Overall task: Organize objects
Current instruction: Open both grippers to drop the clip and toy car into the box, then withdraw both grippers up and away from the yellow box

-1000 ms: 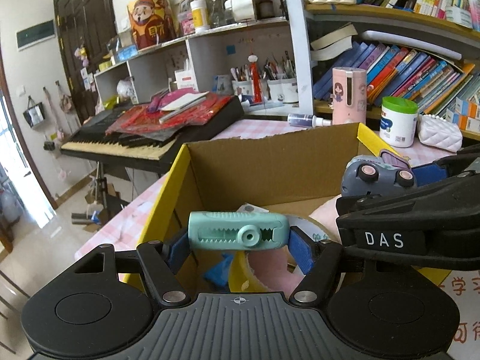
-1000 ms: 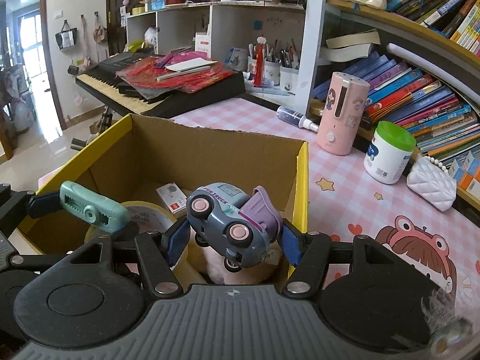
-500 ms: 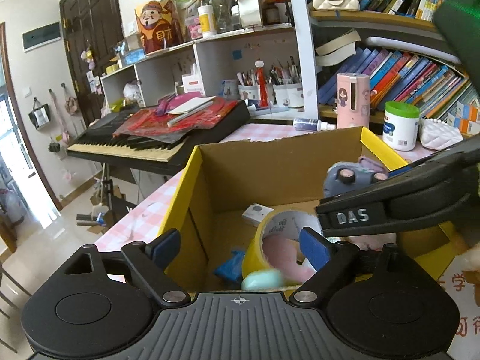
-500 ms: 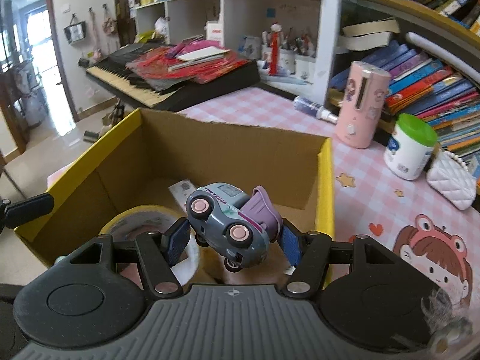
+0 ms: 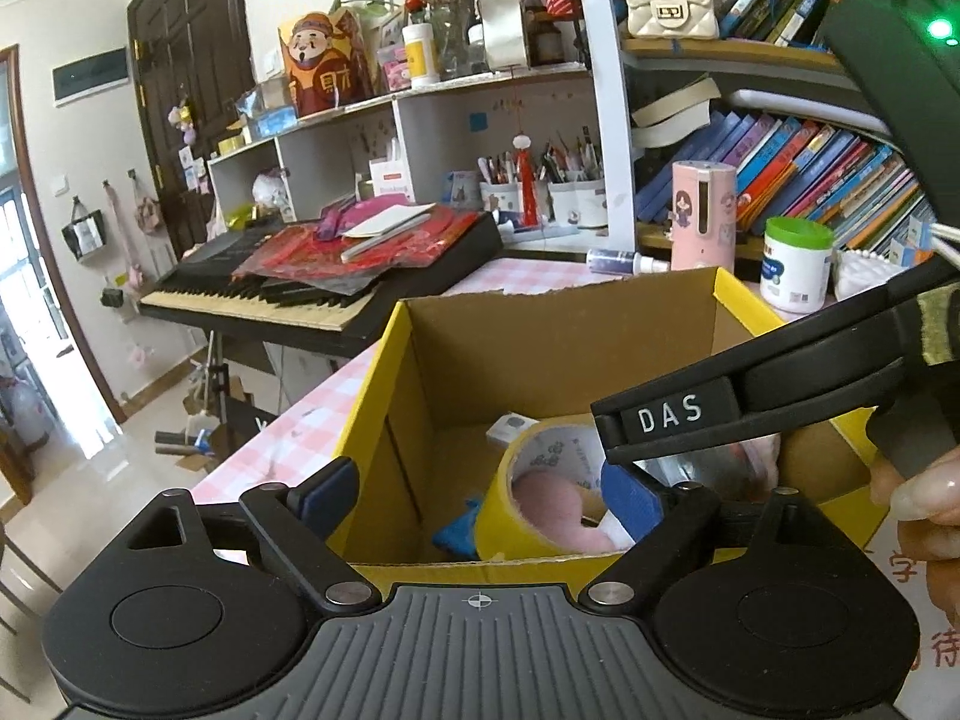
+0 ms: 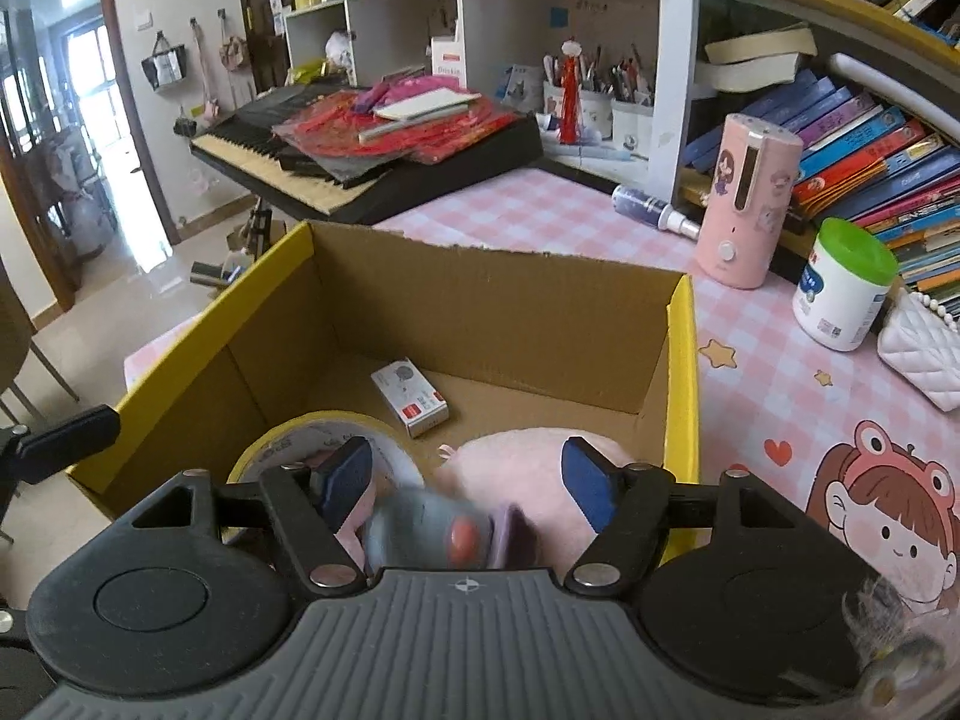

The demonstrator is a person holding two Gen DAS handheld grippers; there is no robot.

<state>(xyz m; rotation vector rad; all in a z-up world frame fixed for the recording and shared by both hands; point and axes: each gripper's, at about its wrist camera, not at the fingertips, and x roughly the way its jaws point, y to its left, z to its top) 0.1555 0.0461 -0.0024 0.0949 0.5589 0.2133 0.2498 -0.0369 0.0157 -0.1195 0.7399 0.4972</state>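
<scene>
Since a second ago both grippers have let go: the mint-green clip that sat between the left gripper's (image 5: 480, 495) pads is gone from them and out of sight, and the toy car (image 6: 447, 531) has slipped from the right gripper's (image 6: 465, 483) pads, now a blurred grey and purple shape low between them.

Taking the cardboard box (image 6: 498, 294) as the landmark: it stands open-topped with yellow outer walls on the pink checked tablecloth (image 6: 774, 384). Beyond its far wall lies a black keyboard (image 6: 372, 162) heaped with red papers, and to the far right of it a shelf of books (image 6: 864, 138). Just past the box's right far corner stand a pink cylinder (image 6: 747, 204) and a white tub with a green lid (image 6: 840, 288).

Inside the box, a pink plush (image 6: 510, 462) lies against the near right wall, a roll of yellow tape (image 6: 312, 438) leans at the near left, and a small white packet (image 6: 411, 399) rests on the floor toward the middle. In the left wrist view something blue (image 5: 459, 531) shows beside the tape.

Both grippers hang over the near edge of the box. The left one's jaws are spreading wide with nothing between the pads. The right one's jaws are opening too, with the car between the pads but touching neither. The right gripper's black frame (image 5: 750, 414), lettered DAS, crosses the left wrist view above the tape, with fingers (image 5: 924, 495) at its handle.
</scene>
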